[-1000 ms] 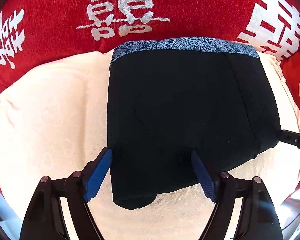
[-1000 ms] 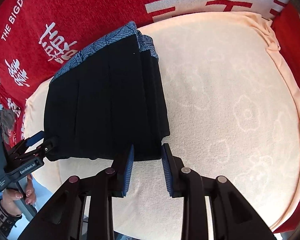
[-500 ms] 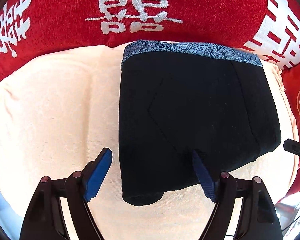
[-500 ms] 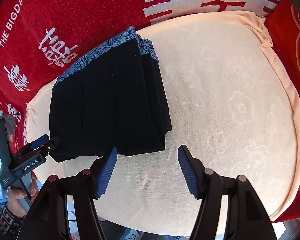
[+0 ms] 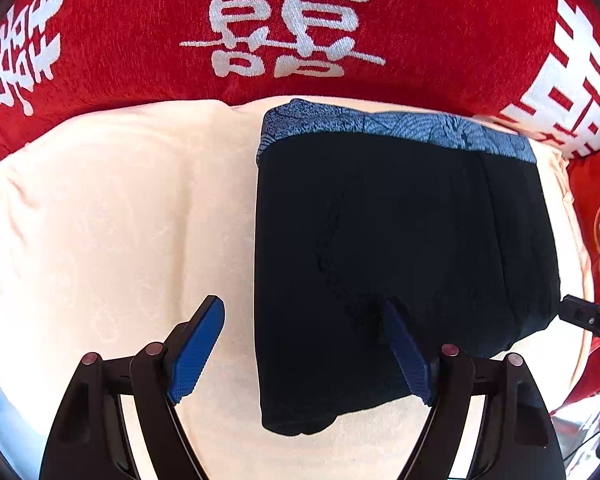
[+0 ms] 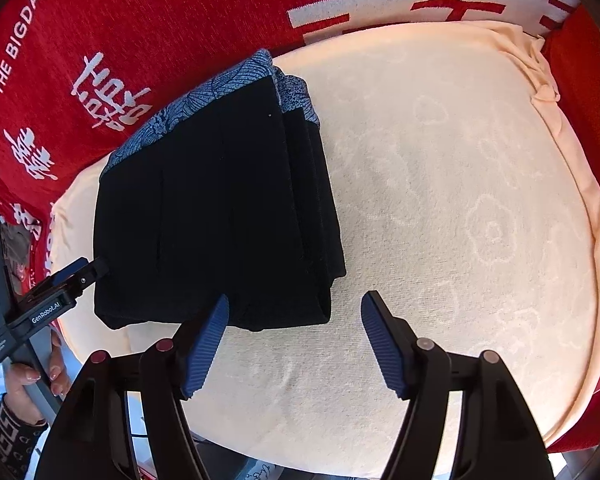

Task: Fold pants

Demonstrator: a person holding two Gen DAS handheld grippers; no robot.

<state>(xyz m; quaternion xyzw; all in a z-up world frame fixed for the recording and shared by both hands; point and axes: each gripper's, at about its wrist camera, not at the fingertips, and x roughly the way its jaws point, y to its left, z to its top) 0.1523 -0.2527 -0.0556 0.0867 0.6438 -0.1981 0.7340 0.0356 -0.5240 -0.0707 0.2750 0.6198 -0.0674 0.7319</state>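
the cream towel (image 6: 460, 200) is spread over the red cushion cover with white characters (image 5: 140, 40) to give a flat, clean place, and on it the black pants (image 5: 400, 240) lie as a compact folded packet with the blue patterned waistband (image 5: 380, 126) on the far side, so i judge the folding is nearly finished. my right gripper (image 6: 294, 338) has just been opening its jaws, which stand spread with nothing between them, just beside the near corner of the packet. my left gripper (image 5: 304, 346) hangs over the near left edge, also spread wide and pressing on nothing, probably because the packet needs no more holding.
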